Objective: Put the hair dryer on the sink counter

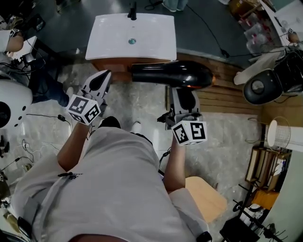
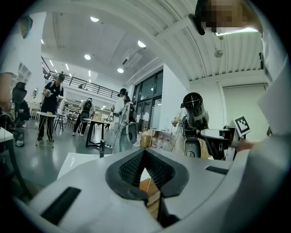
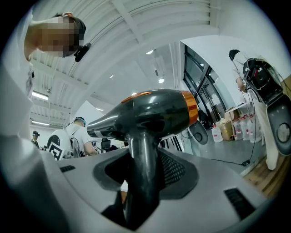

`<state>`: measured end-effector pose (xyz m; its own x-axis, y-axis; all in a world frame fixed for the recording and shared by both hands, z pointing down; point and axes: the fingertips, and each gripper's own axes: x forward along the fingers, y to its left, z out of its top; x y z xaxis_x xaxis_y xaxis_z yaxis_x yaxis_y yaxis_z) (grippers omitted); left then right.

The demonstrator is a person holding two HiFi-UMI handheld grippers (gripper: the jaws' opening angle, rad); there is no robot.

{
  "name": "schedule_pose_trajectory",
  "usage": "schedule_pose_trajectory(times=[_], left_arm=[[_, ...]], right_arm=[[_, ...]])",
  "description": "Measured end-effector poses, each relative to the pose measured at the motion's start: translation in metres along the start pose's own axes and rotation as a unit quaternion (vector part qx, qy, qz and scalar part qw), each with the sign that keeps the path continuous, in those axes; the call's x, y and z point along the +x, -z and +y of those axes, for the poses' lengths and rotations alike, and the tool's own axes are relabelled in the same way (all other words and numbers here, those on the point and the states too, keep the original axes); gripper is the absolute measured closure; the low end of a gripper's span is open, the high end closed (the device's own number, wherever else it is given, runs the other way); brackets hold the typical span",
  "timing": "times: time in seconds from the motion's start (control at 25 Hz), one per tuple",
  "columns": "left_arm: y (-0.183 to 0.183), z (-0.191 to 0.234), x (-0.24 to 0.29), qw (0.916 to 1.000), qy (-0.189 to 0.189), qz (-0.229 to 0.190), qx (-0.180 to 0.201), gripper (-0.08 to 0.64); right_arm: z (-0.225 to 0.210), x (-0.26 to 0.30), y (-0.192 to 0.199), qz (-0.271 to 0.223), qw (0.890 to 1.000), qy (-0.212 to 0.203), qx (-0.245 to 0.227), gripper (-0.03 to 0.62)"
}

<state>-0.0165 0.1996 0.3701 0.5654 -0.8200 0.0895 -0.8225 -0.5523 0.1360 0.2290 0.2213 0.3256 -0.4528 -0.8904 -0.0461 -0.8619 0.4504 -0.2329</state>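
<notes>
A black hair dryer (image 1: 175, 74) with an orange band lies level, its nozzle pointing left, just short of the front edge of the white sink counter (image 1: 109, 42). My right gripper (image 1: 184, 94) is shut on its handle, which stands upright between the jaws in the right gripper view, where the hair dryer (image 3: 150, 113) fills the middle above my right gripper (image 3: 143, 170). My left gripper (image 1: 101, 81) is to the left of the dryer, shut and holding nothing. In the left gripper view the left gripper (image 2: 144, 154) has its pads meeting at the tip.
A black faucet (image 1: 132, 10) stands at the sink's back edge, above the drain (image 1: 132, 41). The sink rests on a wooden cabinet (image 1: 113, 65). A wooden stool (image 1: 204, 197) is behind me at right. A black and white machine (image 1: 265, 85) and shelves (image 1: 265, 165) stand at right. People (image 2: 52, 104) stand in the room.
</notes>
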Motion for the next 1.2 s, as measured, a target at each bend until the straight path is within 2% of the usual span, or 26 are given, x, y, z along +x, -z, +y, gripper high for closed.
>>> schedule_pose_trajectory(times=[0.48, 1.2], left_arm=[[0.000, -0.015, 0.016, 0.9999, -0.006, 0.013, 0.003, 0.558], [0.002, 0.024, 0.056, 0.9998, 0.013, 0.017, -0.005, 0.558]], right_arm=[[-0.020, 0.001, -0.007, -0.005, 1.000, -0.011, 0.009, 0.413], [-0.027, 0.051, -0.002, 0.000, 1.000, -0.001, 0.010, 0.413]])
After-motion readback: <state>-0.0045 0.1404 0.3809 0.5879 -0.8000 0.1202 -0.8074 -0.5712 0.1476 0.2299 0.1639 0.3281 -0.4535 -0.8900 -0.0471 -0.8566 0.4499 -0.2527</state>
